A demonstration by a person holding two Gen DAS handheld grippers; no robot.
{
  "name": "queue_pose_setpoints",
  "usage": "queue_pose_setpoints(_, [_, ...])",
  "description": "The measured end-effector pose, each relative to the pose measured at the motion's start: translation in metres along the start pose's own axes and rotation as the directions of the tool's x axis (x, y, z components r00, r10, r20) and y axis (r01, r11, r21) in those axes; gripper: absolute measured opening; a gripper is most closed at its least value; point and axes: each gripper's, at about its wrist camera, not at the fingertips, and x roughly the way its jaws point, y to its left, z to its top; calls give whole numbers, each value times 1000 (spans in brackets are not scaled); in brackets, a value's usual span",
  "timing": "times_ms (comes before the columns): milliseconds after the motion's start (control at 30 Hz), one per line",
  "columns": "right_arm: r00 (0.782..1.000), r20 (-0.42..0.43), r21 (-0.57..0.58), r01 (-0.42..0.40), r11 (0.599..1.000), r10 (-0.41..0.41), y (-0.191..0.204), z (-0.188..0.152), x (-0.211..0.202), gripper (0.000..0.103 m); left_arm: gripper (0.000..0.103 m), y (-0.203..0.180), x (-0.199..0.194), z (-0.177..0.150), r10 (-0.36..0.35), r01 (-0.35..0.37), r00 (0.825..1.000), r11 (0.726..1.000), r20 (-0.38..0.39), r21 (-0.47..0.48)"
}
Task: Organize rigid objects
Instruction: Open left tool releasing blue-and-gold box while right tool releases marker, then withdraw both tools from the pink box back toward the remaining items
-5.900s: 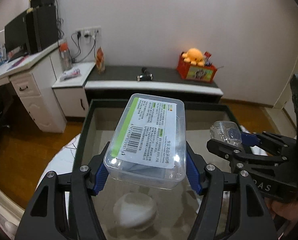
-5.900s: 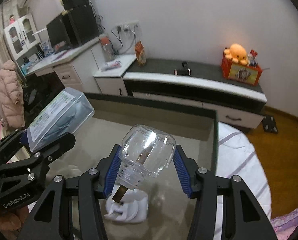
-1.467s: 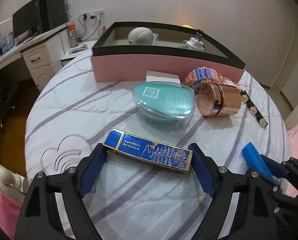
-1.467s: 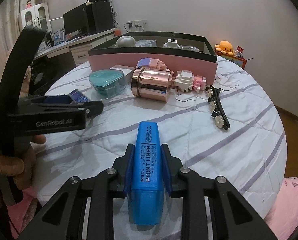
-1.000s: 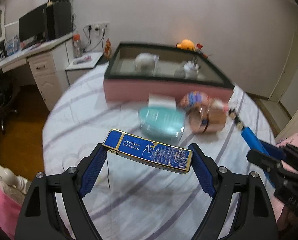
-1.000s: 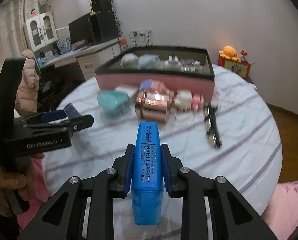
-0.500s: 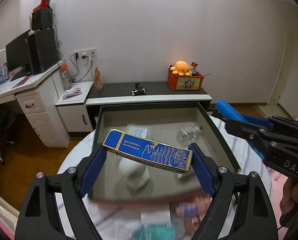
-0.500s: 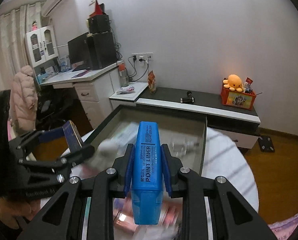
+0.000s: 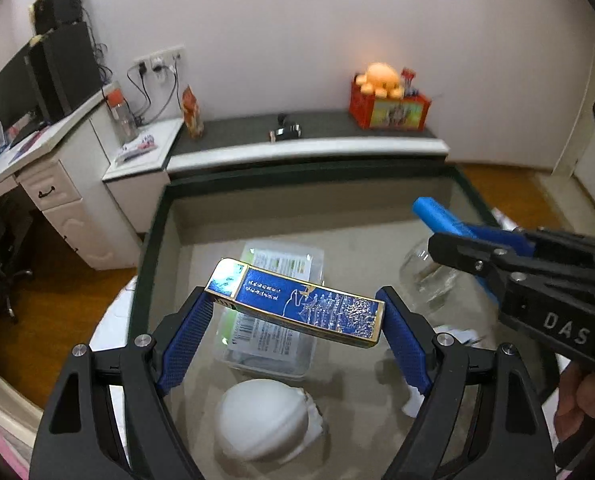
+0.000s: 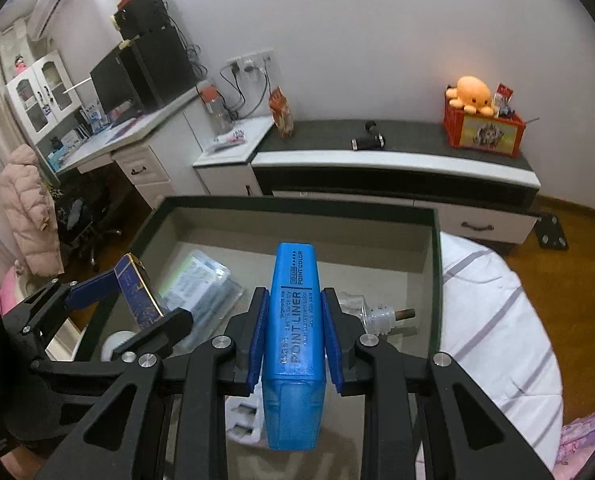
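Two grippers we hold above the dark-rimmed box. Our left gripper is clamped on the ends of a blue and gold flat case, tilted. Our right gripper is clamped on a blue highlighter. Inside the box lie a clear labelled container, a white round object and a glass bottle.
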Motion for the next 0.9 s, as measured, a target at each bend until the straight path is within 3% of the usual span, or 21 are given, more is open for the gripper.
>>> queue_pose_setpoints(100, [1000, -25, 15, -5, 1000, 6, -5, -3, 7, 27, 86, -1, 6, -5, 37, -37, 999, 999, -19, 3])
queue_pose_setpoints(167, [1000, -18, 36, -16, 999, 17, -10, -5, 6, 34, 90, 1, 2, -11, 30, -30, 1000, 1000, 1, -9])
queue_pose_setpoints(233, [1000, 2, 59, -29, 998, 29, -13, -7, 0, 68, 95, 1, -6, -14, 40, -40, 999, 999, 22, -8])
queue_pose_setpoints(300, [999, 24, 70, -39, 997, 38, -14, -9, -6, 81, 97, 1, -15, -18, 52, -52, 998, 999, 47, -6])
queue_pose_setpoints(400, [997, 51, 88, -53, 995, 49, -14, -15, -21, 83, 103, 4, -35, -25, 67, -66, 993, 998, 92, -22])
queue_pose_setpoints(533, [991, 126, 130, -53, 990, 37, -13, -26, -52, 92, 103, 10, -66, -35, 65, -59, 985, 997, 159, -43])
queue_pose_setpoints(600, [987, 157, 150, -57, 987, 34, -13, -32, -67, 103, 103, 13, -77, -37, 53, -45, 983, 998, 177, -49])
queue_pose_setpoints(767, [979, 201, 151, -63, 987, 32, -4, -46, -101, 103, 103, 11, -96, -40, 58, -51, 982, 998, 180, -45])
queue_pose_setpoints(900, [970, 243, 120, -33, 992, 3, 6, -65, -132, 103, 103, 16, -127, -56, 51, -34, 972, 996, 230, -77])
